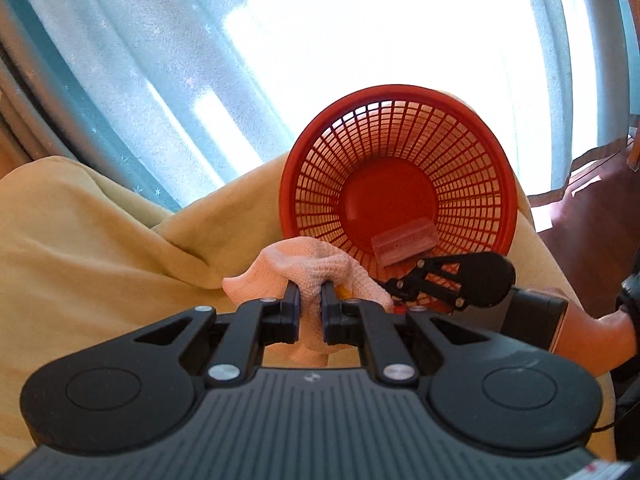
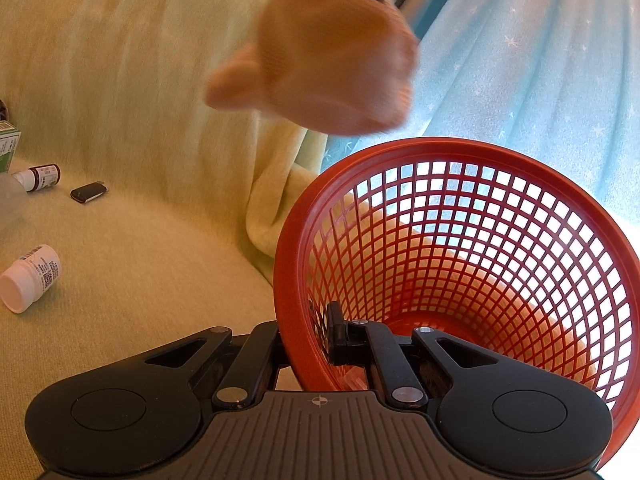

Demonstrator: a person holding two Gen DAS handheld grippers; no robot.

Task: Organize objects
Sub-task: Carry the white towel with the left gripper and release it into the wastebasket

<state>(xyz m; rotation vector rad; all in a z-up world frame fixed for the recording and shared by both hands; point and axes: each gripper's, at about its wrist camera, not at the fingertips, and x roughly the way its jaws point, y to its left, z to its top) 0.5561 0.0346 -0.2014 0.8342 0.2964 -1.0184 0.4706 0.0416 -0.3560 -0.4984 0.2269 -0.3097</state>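
A pale pink knitted cloth point(image 1: 316, 270) hangs from my left gripper point(image 1: 311, 292), which is shut on it just short of the rim of a red mesh basket point(image 1: 400, 100). Inside the basket lies a small clear plastic box point(image 1: 403, 245). In the right wrist view the same cloth point(image 2: 332, 64) is blurred in the air above the basket's rim point(image 2: 440, 146). My right gripper point(image 2: 316, 322) is shut on the near rim of the basket point(image 2: 304, 364), one finger inside and one outside, and tips it toward the cloth. The right gripper point(image 1: 394, 286) also shows in the left wrist view.
A yellow-green blanket point(image 2: 140, 80) covers the sofa. On it at the left lie a white pill bottle point(image 2: 30, 278), a dark dropper bottle point(image 2: 40, 178), a small black key fob point(image 2: 89, 192) and the edge of a green box point(image 2: 8, 148). A light blue curtain point(image 1: 140, 60) hangs behind.
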